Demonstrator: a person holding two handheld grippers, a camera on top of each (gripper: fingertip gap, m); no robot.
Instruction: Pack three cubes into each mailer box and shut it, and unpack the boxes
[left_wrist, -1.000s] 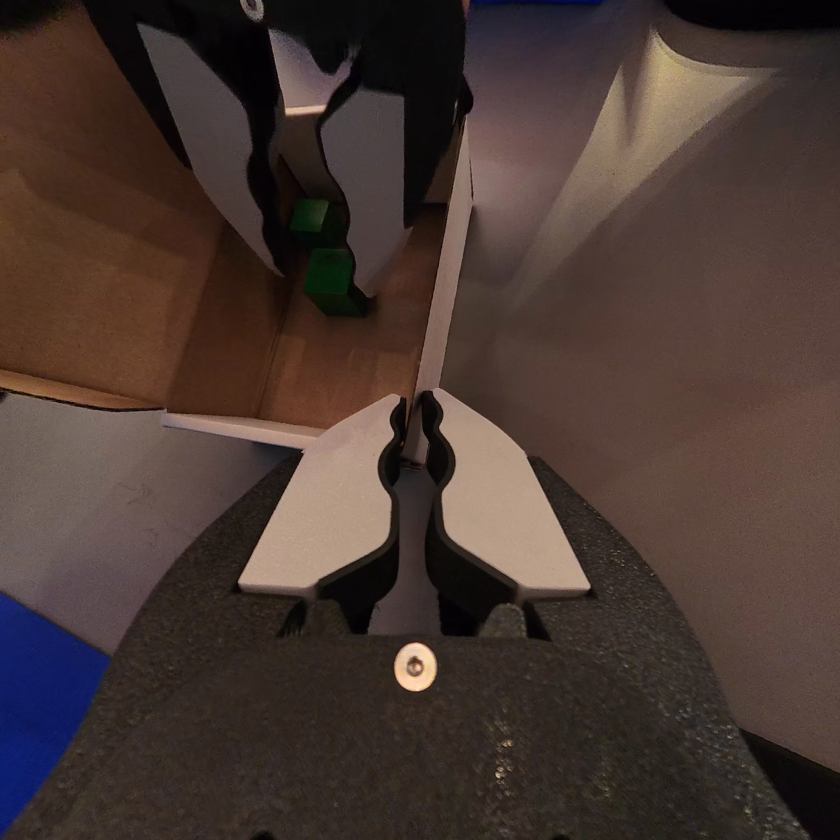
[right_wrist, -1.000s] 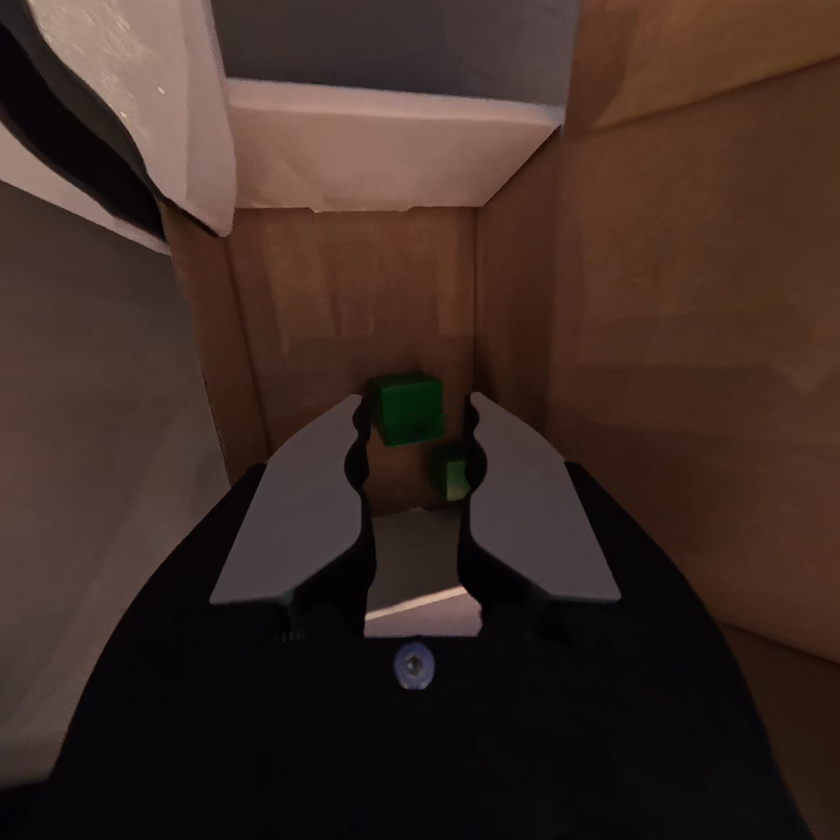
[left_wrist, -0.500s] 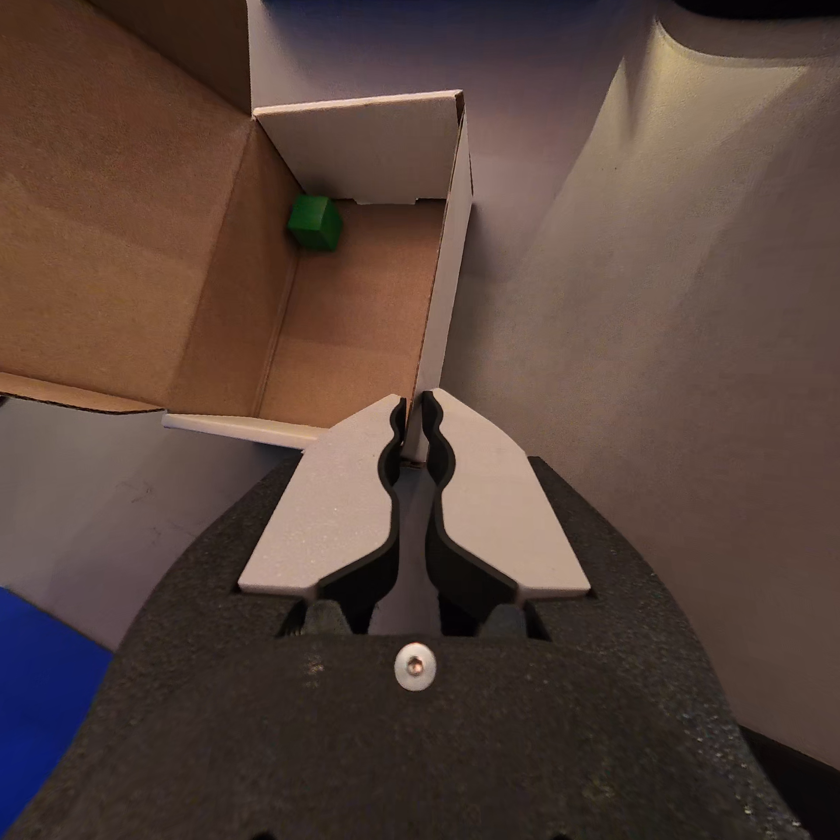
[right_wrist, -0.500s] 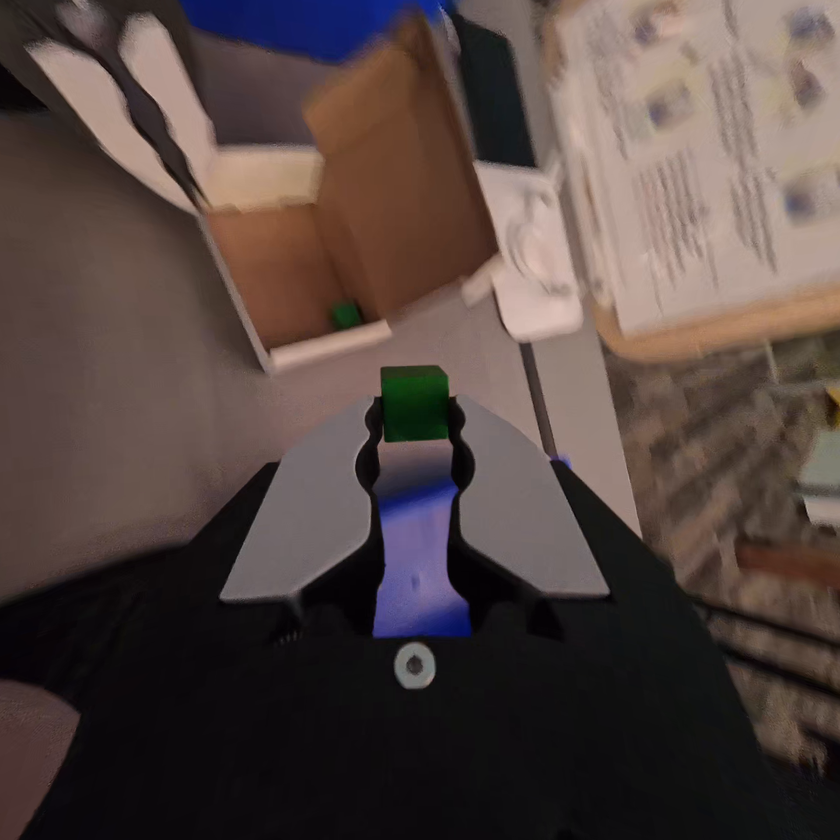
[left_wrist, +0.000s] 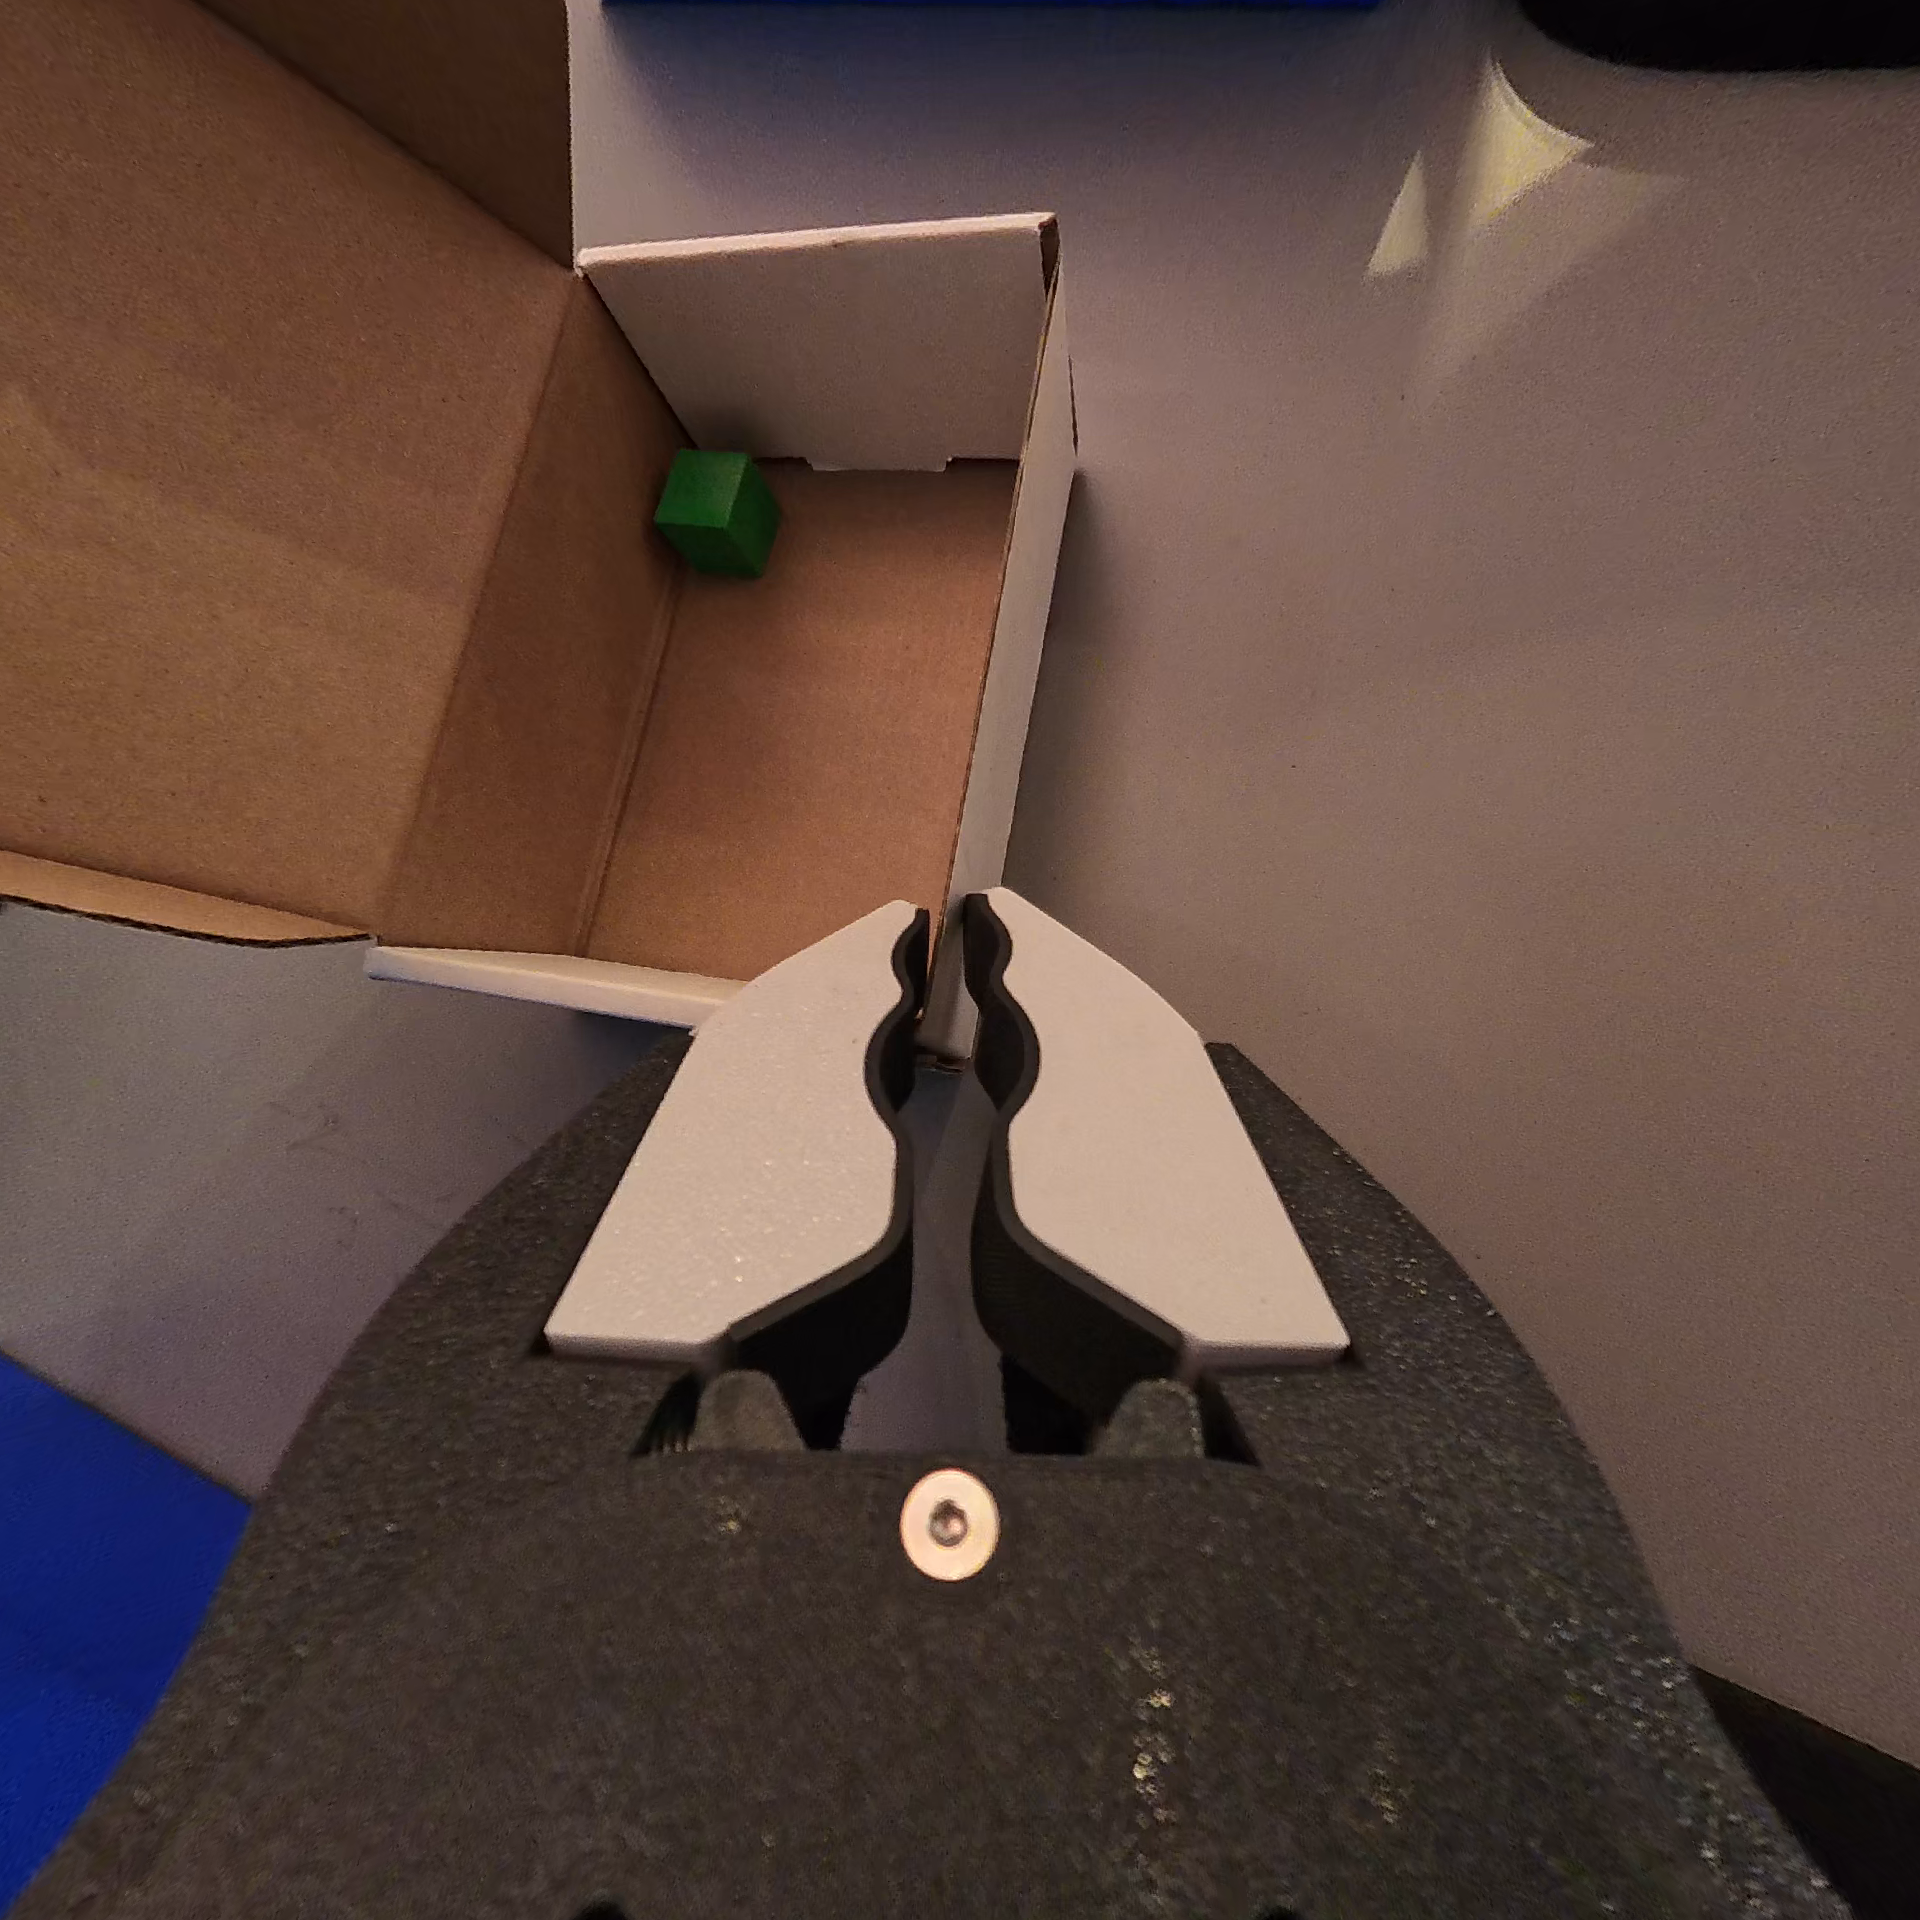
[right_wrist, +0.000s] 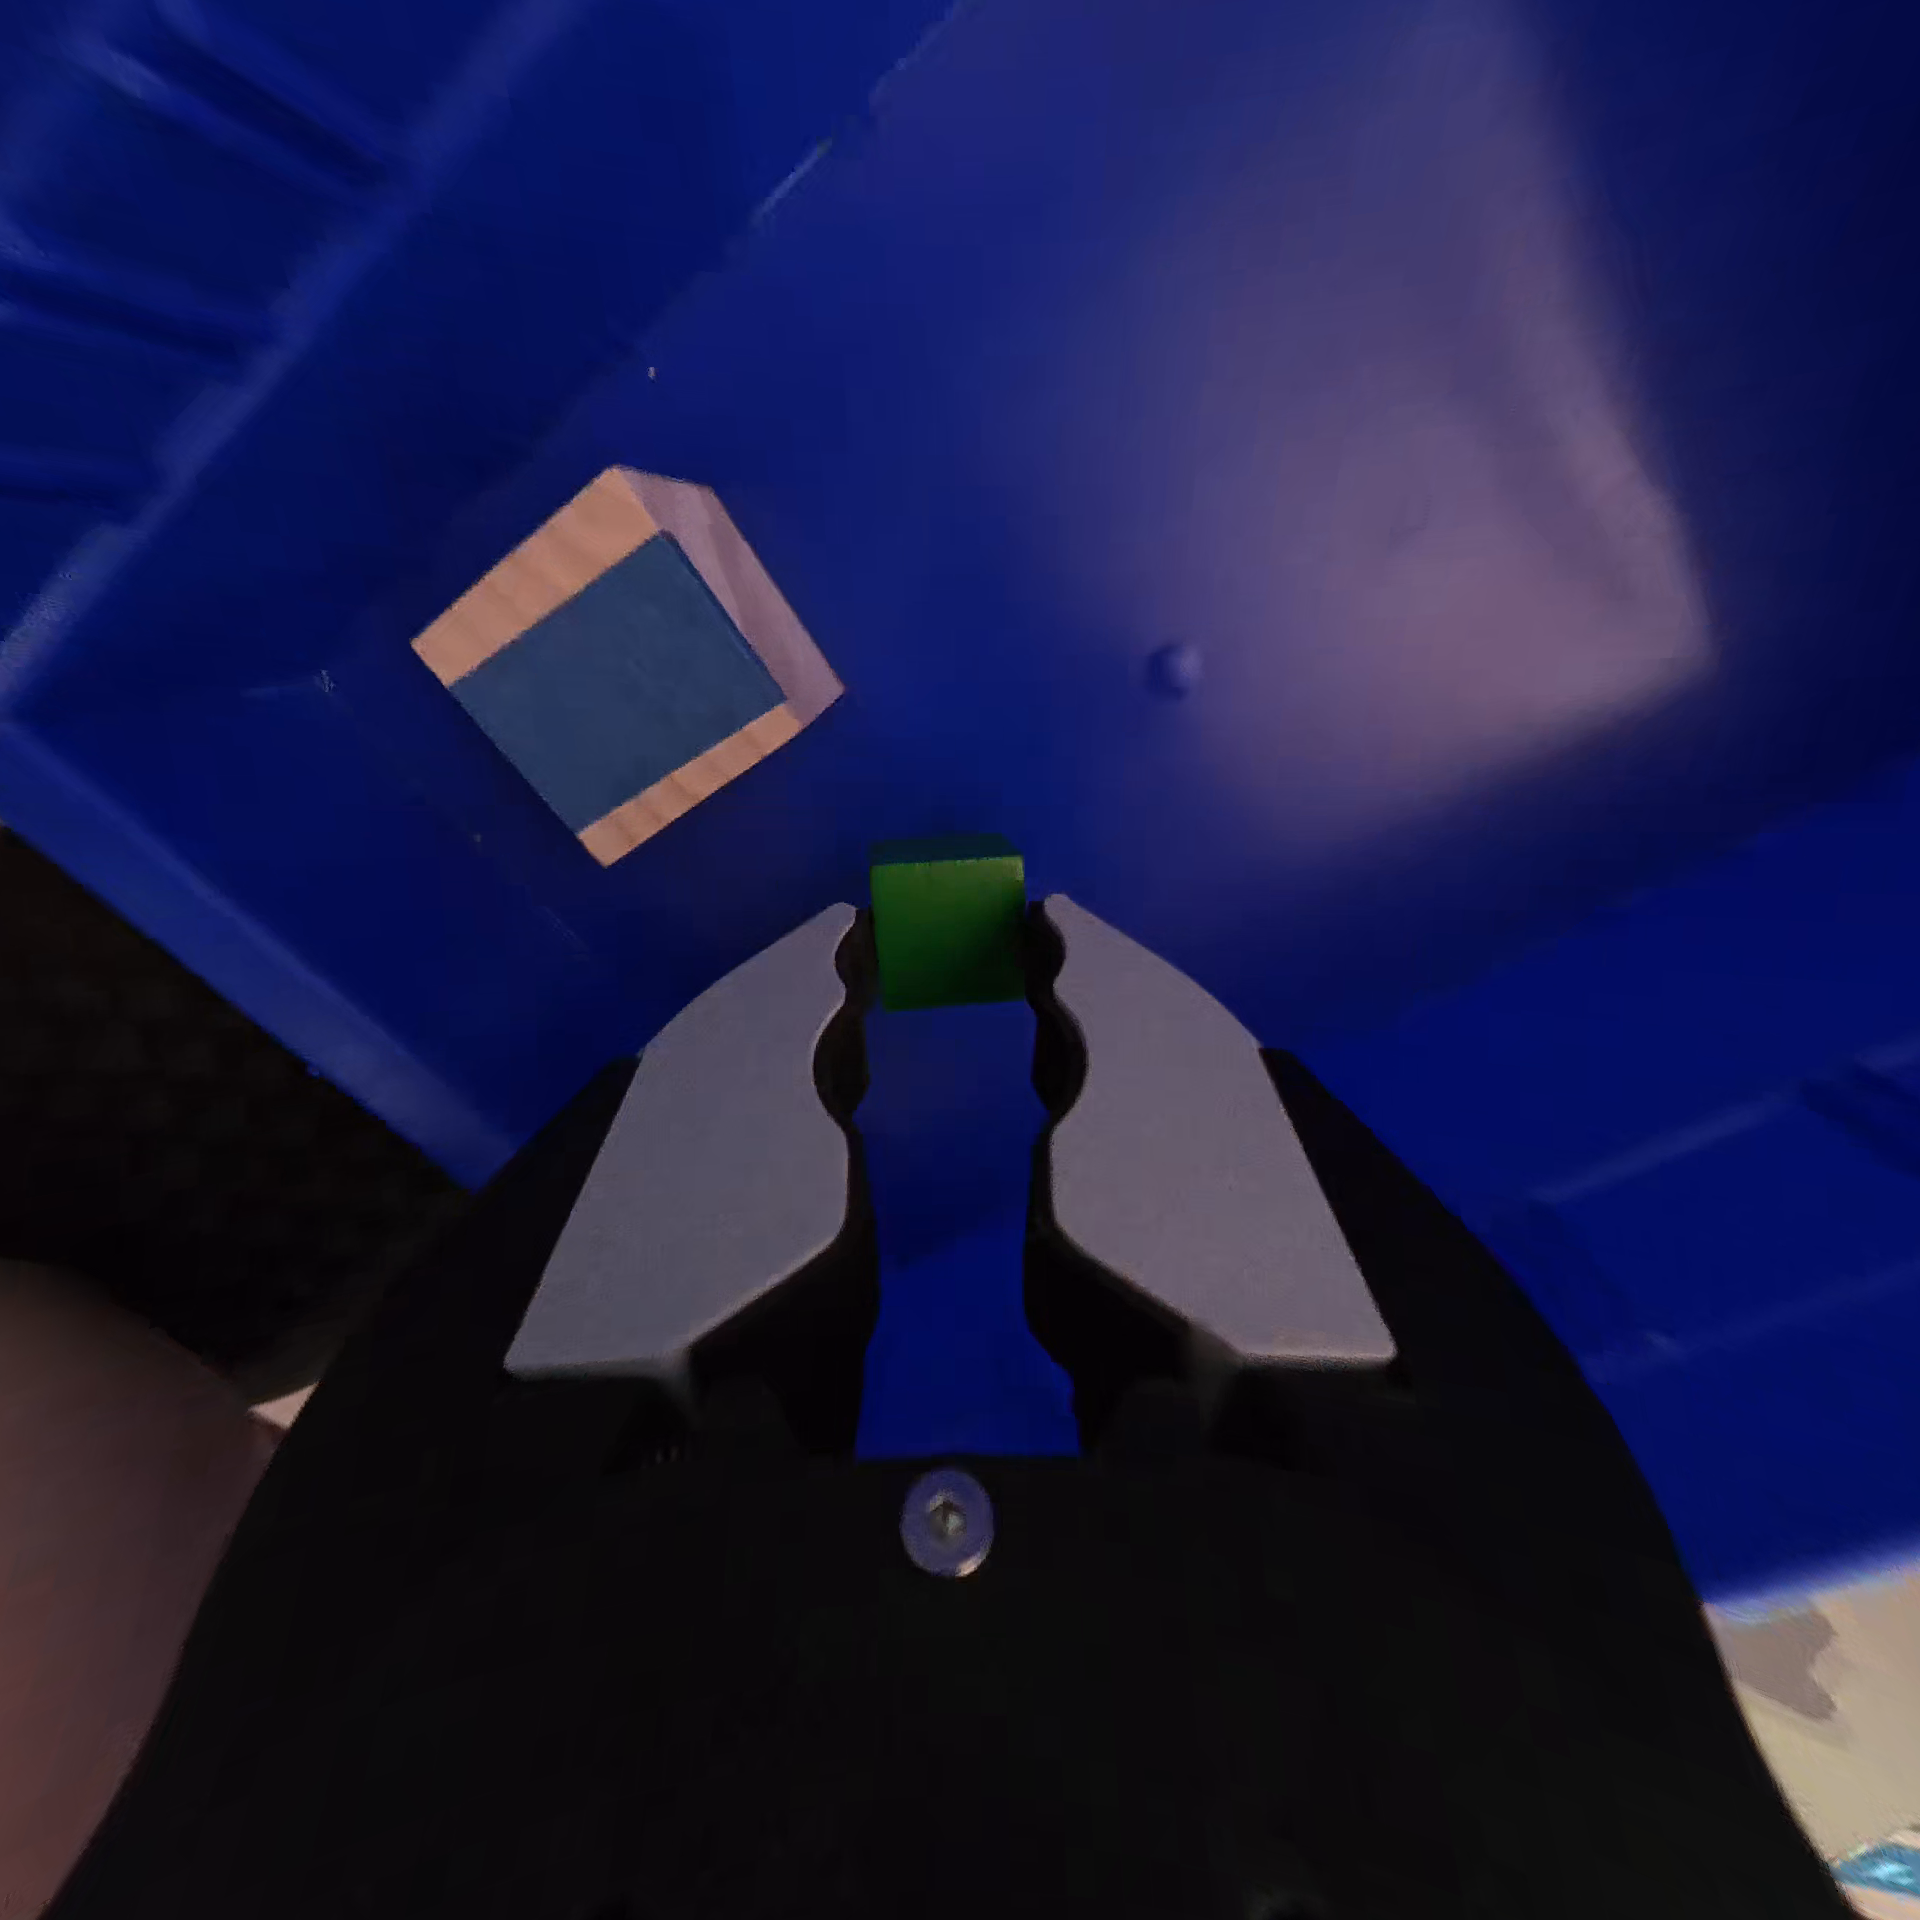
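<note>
In the left wrist view an open mailer box (left_wrist: 1023, 623), white outside and brown inside, stands on the grey table. One green cube (left_wrist: 717, 514) lies in its far left corner. My left gripper (left_wrist: 945, 925) is shut on the near end of the box's right wall. In the right wrist view my right gripper (right_wrist: 948, 920) is shut on a second green cube (right_wrist: 948, 920) and holds it over the inside of a blue bin (right_wrist: 1299, 416). A larger wooden cube with a blue face (right_wrist: 623, 665) lies on the bin's floor, up and to the left of my fingertips.
The box's brown lid flap (left_wrist: 208, 468) stands open to the left. Blue bin parts show at the lower left (left_wrist: 83, 1558) of the left wrist view. A dark object (left_wrist: 1714, 31) sits at the table's far right corner.
My right gripper shut on a green cube inside the box, lifted it out and carried it over the blue bin. One green cube stays in the box. My left gripper has not moved.
</note>
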